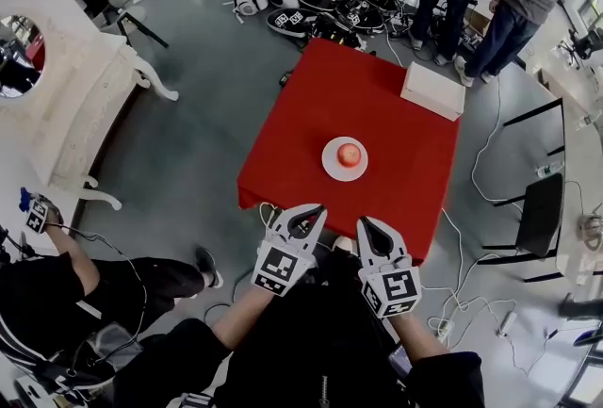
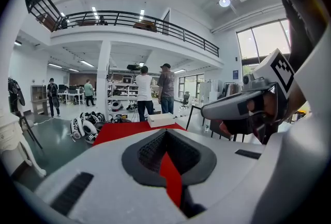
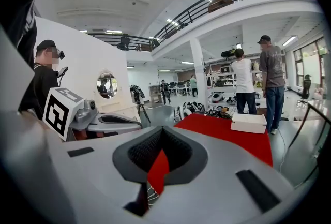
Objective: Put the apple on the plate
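Note:
A red apple sits on a small white plate near the front half of the red table. My left gripper and right gripper hang side by side just short of the table's near edge, both shut with nothing in them. The apple lies a short way beyond them. In the left gripper view the closed jaws fill the lower picture, and the right gripper shows beside them. The right gripper view shows its closed jaws with the left gripper alongside. Both views hide the apple and plate.
A white box rests at the table's far right corner. Two people stand beyond it near helmets and gear on the floor. Another person sits at the left. A black chair stands at the right, a white cabinet at the left.

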Motion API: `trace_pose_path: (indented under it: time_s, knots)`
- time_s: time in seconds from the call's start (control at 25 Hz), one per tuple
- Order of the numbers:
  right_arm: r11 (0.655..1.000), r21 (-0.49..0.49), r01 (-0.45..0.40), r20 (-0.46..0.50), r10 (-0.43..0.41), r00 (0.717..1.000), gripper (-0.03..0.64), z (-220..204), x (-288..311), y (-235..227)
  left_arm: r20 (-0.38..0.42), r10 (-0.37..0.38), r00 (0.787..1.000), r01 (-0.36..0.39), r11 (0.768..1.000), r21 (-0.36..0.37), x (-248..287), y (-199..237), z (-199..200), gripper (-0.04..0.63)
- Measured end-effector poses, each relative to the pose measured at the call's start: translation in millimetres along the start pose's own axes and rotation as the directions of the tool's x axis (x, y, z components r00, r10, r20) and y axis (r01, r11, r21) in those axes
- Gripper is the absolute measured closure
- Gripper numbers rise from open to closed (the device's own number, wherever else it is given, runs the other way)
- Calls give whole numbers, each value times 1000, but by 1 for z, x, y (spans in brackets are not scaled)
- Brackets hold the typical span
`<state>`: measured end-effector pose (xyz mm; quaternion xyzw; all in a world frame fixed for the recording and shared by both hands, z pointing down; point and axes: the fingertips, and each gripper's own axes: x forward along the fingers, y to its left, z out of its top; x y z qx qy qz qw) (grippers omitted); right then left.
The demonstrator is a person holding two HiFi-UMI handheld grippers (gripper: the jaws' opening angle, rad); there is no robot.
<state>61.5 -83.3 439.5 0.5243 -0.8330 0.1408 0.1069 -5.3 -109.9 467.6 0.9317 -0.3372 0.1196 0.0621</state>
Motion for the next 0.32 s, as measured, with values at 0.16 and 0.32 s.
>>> trace_pose_path:
  time_s: [0.16,0.32]
  knots:
    - [1000,-5,-2,11,2,1000,606,2,-2,2,7,0,1000,0,1000,-7,2,-2,0,589]
    - [1000,-9,-7,10,7,1000,606,3,-5,6,6,-3,1000,3,1000,-12,-1,-7,0,589]
